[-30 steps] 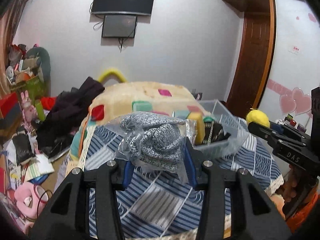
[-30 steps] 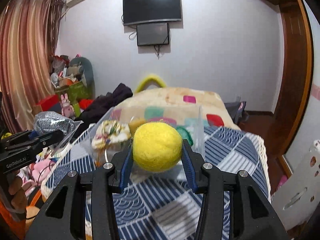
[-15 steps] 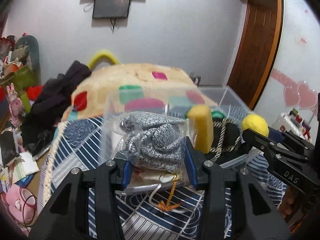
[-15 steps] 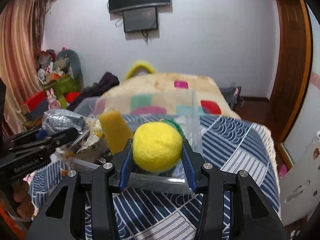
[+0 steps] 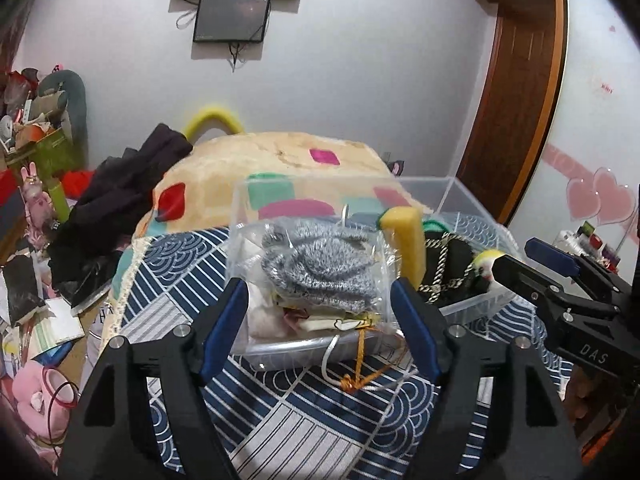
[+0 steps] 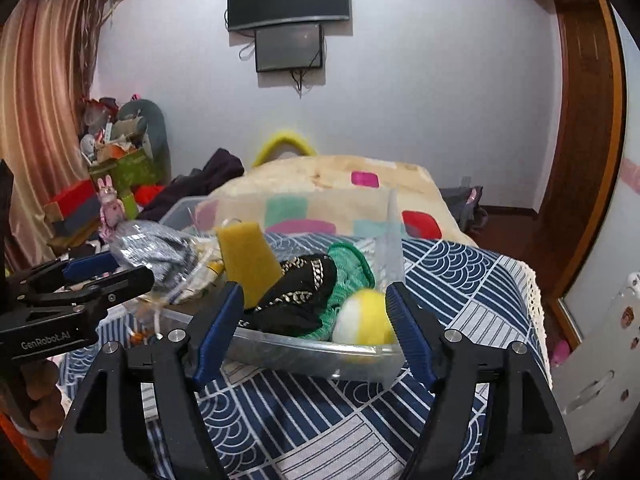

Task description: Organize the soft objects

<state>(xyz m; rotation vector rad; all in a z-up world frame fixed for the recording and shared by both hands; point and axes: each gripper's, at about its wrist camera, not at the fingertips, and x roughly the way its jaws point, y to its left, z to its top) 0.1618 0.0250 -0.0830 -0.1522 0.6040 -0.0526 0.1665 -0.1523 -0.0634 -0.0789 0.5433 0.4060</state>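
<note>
A clear plastic bin (image 5: 468, 308) (image 6: 280, 346) sits on the blue patterned bedspread. My left gripper (image 5: 316, 312) is open at the bin's left end. The bagged grey knit item (image 5: 320, 264) (image 6: 160, 248) lies between its jaws, in the bin, on other things. My right gripper (image 6: 312, 316) is open at the bin's right end. The yellow wool ball (image 6: 364, 322) (image 5: 486, 266) lies in the bin against the right jaw's tip. A yellow sponge (image 6: 250, 256) (image 5: 404, 244), a black item with gold trim (image 6: 300, 296) and a green mesh item (image 6: 348, 276) are also inside.
An orange and white cord (image 5: 356, 368) hangs over the bin's near edge. A cream blanket with coloured patches (image 5: 280, 168) lies behind the bin. Dark clothes (image 5: 116, 200) and clutter (image 5: 32, 240) sit at the left. A wooden door (image 6: 580, 120) is at the right.
Both grippers have opened. The grey knit bag and the yellow ball have dropped from the jaws into the bin. Both grippers came closer to the bin.
</note>
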